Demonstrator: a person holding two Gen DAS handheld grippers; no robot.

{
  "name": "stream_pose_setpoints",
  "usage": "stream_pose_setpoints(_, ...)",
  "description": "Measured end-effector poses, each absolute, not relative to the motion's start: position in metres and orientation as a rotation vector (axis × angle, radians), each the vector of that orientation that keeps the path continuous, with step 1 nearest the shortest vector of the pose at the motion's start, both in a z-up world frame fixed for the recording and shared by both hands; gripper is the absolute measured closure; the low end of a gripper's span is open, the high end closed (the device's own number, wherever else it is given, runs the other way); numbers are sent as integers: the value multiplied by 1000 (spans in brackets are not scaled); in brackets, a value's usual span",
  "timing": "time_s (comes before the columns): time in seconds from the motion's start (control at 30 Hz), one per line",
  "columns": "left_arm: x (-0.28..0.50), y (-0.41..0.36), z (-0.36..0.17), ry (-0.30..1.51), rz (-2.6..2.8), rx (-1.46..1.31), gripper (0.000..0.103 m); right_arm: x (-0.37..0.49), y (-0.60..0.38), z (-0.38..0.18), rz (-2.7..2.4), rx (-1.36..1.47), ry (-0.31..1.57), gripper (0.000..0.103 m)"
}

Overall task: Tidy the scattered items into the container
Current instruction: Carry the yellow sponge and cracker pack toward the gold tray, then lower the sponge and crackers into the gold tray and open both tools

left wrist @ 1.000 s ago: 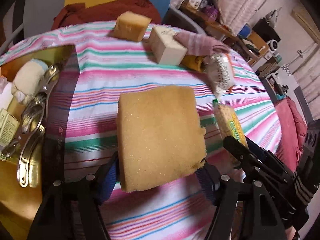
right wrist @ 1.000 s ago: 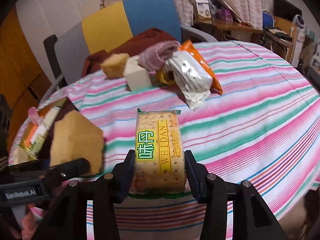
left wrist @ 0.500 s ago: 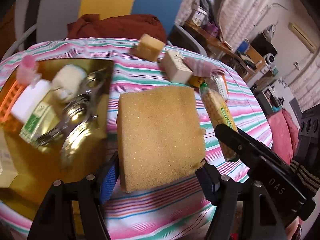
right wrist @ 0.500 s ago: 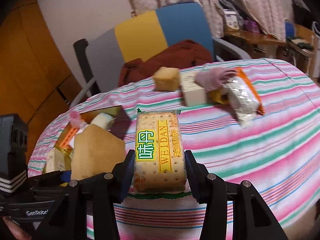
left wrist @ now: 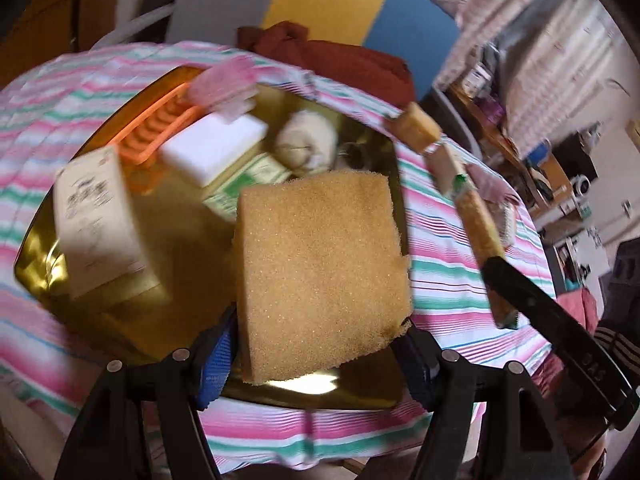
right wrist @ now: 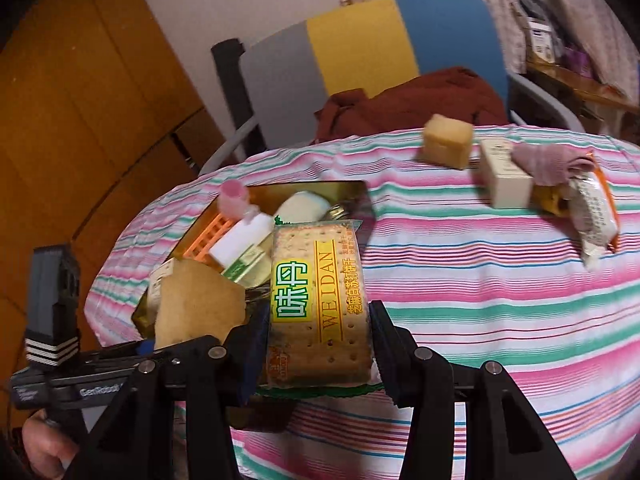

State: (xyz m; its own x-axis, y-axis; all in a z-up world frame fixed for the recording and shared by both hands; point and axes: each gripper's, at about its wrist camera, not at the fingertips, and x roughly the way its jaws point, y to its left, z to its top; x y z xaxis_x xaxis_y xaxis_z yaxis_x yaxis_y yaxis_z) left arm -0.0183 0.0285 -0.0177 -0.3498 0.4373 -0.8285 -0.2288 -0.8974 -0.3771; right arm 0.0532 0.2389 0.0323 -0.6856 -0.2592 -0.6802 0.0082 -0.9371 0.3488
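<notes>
My left gripper (left wrist: 316, 356) is shut on a flat yellow sponge (left wrist: 320, 272), held over the near right part of the gold tray (left wrist: 44, 268). In the right wrist view my right gripper (right wrist: 316, 344) is shut on a WEIDAN cracker packet (right wrist: 316, 300), held above the tray's (right wrist: 320, 188) near right edge. The left gripper (right wrist: 192, 344) with the sponge (right wrist: 192, 304) shows at that view's lower left. The tray holds a white box (left wrist: 96, 224), an orange rack (left wrist: 156, 128), a white block (left wrist: 216, 148), a pink-capped bottle (left wrist: 224, 84) and a cream roll (left wrist: 308, 140).
On the striped tablecloth (right wrist: 480, 280) lie a small yellow sponge (right wrist: 446, 140), a cream box (right wrist: 504, 176), a pink cloth (right wrist: 548, 162) and an orange-and-silver snack bag (right wrist: 592, 216). Behind the table a chair (right wrist: 360, 52) holds a dark red garment (right wrist: 412, 104).
Both grippers have swung left toward the tray with their items still held. The sponge now hangs over the tray, and the cracker packet has reached its edge.
</notes>
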Motion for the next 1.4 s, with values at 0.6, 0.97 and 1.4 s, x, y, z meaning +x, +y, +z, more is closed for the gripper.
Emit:
stream_pose_setpoints(0.6,-45,-13,-36,-240,2409,-1559,27,22,170,11,-2506,1248,-438,49)
stream_pose_setpoints(0.97,-36,-16,-25,-229,2401,-1548,25,29,183,7,-2523,1264,-494,42)
stream_pose_setpoints(1.4,-39,-36,-12,-235,2487,-1579,21,31,184,6,-2503,1249,-511,41)
